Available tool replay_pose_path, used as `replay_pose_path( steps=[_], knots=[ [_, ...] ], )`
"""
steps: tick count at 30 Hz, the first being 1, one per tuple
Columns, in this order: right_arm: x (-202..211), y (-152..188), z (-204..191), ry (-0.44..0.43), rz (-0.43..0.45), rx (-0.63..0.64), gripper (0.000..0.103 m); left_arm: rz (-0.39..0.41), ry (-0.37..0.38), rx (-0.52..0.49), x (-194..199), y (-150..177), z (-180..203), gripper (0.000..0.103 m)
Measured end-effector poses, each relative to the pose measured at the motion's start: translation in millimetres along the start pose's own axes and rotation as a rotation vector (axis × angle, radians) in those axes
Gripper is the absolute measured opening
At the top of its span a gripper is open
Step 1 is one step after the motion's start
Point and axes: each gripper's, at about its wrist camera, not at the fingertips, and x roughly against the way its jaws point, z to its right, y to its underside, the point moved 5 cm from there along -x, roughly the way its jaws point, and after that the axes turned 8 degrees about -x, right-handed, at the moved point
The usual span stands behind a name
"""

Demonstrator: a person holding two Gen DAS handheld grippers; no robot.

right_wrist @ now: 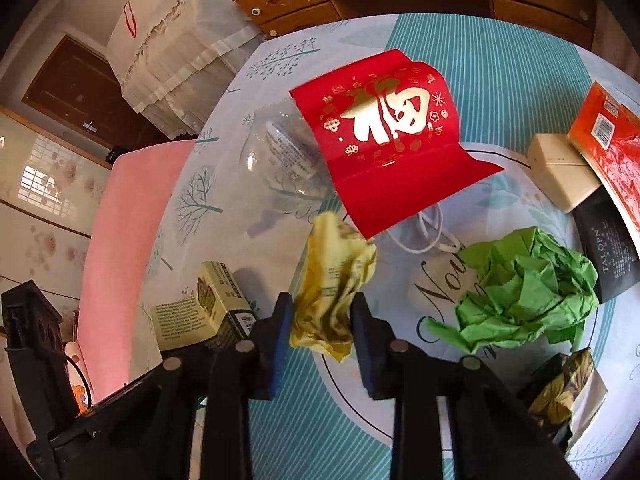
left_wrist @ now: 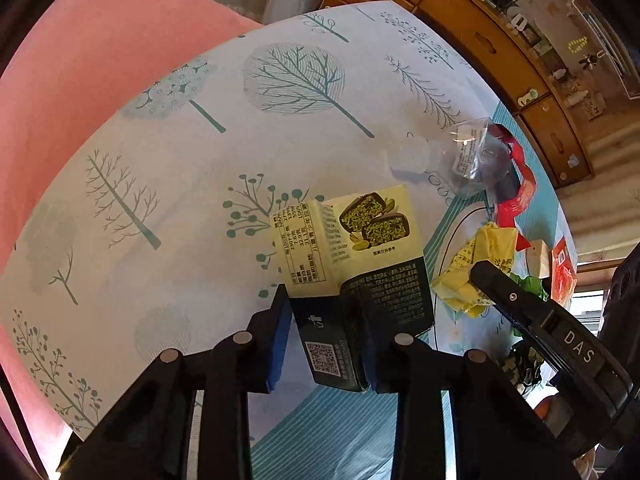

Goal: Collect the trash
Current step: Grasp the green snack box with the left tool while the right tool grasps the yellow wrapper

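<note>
Closed on the dark lower end of a snack box (left_wrist: 352,276), left gripper (left_wrist: 328,344), blue-padded fingers (left_wrist: 280,344) pressing either side of the carton near its printed code; box angled up off the desk (left_wrist: 168,184), pale yellow end farthest from the fingers. Thin card by the look of it, likely empty and light, stiff along its folded edges but liable to cave across the broad faces, so a hold across the narrow sides near a corner judged soundest. Alongside, right gripper (right_wrist: 322,332), fingers (right_wrist: 370,344) drawn in on a crumpled yellow wrapper (right_wrist: 332,280), pinched through the bulk of the wad; soft, springy, nearly weightless, probably apt to slip out if caught only by a loose flap. Beside it on the patterned cloth, a ball of crumpled green paper (right_wrist: 524,292), easily squashed and best taken through the middle. Beyond, a red envelope with a gold character (right_wrist: 396,140), flat and flexible, propped against a clear plastic wrapper (right_wrist: 276,152), slick and hard to see. To the right side, a cream box (right_wrist: 560,168), a dark packet (right_wrist: 608,252) and a red packet (right_wrist: 608,140). Farther off, a pink chair (left_wrist: 92,68) and a wooden cabinet (left_wrist: 496,40).
</note>
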Motion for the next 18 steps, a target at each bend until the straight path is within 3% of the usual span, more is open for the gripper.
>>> replay_pose_path(
  steps=[7,18],
  knots=[
    [22.2,13.8,-16.6,-0.028,0.034,0.054,0.018,0.057,-0.038,-0.11,26.6,0.8,13.0,0.023],
    [77.9,62.9,-39.6,-0.046,0.111,0.031,0.018,0.131,-0.01,-0.244,97.3,33.3,-4.9,0.023]
  ],
)
